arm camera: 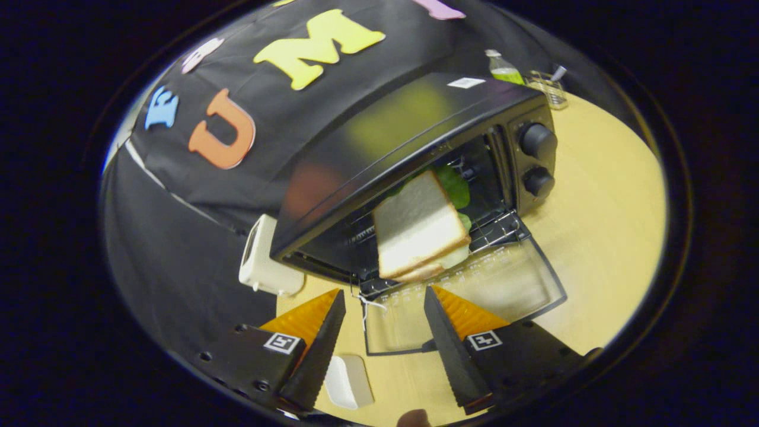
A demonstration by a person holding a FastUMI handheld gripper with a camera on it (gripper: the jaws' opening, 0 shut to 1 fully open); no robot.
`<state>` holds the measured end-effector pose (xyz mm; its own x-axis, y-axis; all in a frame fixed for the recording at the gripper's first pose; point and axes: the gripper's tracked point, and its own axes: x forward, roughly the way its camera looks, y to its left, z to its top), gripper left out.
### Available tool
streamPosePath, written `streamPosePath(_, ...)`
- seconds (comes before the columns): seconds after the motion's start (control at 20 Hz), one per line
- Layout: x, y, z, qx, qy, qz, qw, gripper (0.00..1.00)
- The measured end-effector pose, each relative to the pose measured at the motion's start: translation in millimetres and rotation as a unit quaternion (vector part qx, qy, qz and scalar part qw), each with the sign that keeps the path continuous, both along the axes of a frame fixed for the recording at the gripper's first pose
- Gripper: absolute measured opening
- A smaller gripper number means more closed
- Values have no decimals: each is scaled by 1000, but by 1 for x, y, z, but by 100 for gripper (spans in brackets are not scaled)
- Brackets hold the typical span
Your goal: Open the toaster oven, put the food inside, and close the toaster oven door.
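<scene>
The black toaster oven stands on the wooden table with its glass door folded down flat toward me. A sandwich of white bread with green lettuce lies on the wire rack inside, its near corner sticking out past the rack's front edge. My gripper hovers above the lowered door, just short of the sandwich. Its fingers stand open and apart with nothing between them; only the door and a thin string at its edge show through the gap.
A white box-shaped appliance sits to the oven's left. A white plate lies on the table below the fingers. Beyond the oven stand a bottle with green liquid and a clear container. Two knobs face front.
</scene>
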<state>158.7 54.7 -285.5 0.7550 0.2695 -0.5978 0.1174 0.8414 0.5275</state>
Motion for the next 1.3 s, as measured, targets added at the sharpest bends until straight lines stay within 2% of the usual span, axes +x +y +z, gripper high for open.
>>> streamPosePath(0.3, -51, 15, 24, -78, -23, 63, 995, 89)
streamPosePath(0.5, -85, 9, 29, -167, -54, 95, 980, 91)
streamPosePath(0.65, -99, 3, 5, -213, -51, 101, 970, 92)
streamPosePath(0.9, -104, -17, -58, -224, -15, 78, 971, 92)
streamPosePath(1.15, -89, -28, -110, -232, 14, 59, 971, 92)
streamPosePath(1.3, -74, -33, -125, -240, 15, 50, 969, 92)
